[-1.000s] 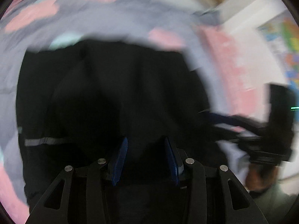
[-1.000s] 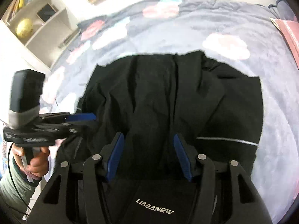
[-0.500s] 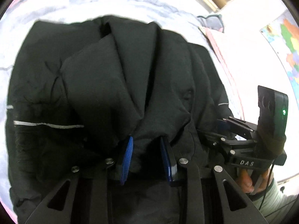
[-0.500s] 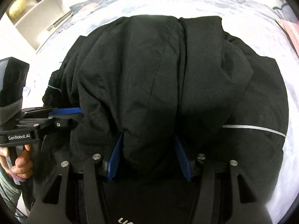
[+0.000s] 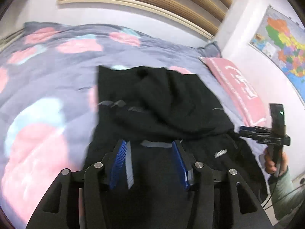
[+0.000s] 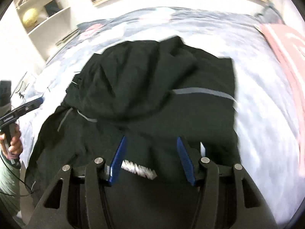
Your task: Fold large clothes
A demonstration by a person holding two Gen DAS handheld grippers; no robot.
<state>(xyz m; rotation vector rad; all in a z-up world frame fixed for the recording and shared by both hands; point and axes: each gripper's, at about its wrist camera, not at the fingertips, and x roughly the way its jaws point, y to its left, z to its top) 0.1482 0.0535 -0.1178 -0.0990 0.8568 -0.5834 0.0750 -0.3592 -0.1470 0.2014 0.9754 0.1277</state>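
Note:
A large black jacket (image 5: 167, 105) with grey reflective stripes lies folded on the bed; it also shows in the right wrist view (image 6: 152, 87). Its upper part is folded down over the lower part. My left gripper (image 5: 150, 148) is open and empty, just above the jacket's near edge. My right gripper (image 6: 150, 145) is open and empty over the near part, above a white logo (image 6: 139, 168). Each gripper shows in the other's view: the right gripper (image 5: 247, 128) at the jacket's right side, the left gripper (image 6: 36, 101) at its left side.
The bed has a grey-blue quilt (image 5: 47, 76) with pink and pale blue patches. A pink folded cloth (image 5: 238, 87) lies along the right edge by the wall. A map (image 5: 282, 49) hangs on the wall. White shelves (image 6: 43, 15) stand at the far left.
Both grippers were shut on the jacket's fabric and carrying it over; now they have opened, let it go and pulled back. The folded part has dropped onto the jacket.

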